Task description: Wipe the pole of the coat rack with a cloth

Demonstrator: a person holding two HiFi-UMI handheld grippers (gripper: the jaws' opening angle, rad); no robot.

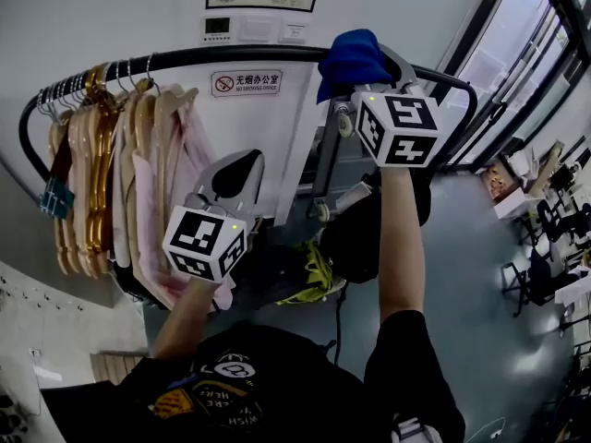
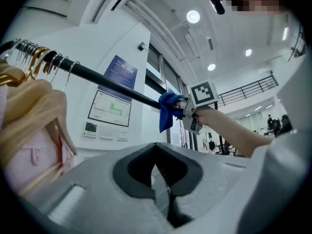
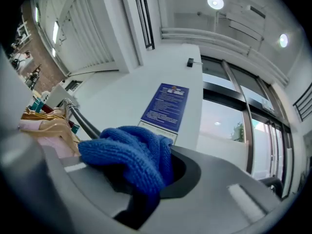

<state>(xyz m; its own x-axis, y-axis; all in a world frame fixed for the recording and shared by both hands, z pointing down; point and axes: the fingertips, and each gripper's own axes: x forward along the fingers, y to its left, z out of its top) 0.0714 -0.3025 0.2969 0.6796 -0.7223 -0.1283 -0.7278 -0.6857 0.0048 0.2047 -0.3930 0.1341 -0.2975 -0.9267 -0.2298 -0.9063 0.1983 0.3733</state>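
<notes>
A black pole of the coat rack runs across the top of the head view. My right gripper is raised to it and shut on a blue cloth, which drapes over the pole at its right part. In the right gripper view the blue cloth fills the jaws, and the pole runs off to the left. My left gripper hangs lower, below the pole and in front of the hanging clothes, shut with nothing held. The left gripper view shows the pole and the cloth up ahead.
Wooden and gold hangers with pink garments crowd the pole's left part. A white wall with a no-smoking sign stands behind. A second grey stand and dark items sit under the right side. Glass partitions line the right.
</notes>
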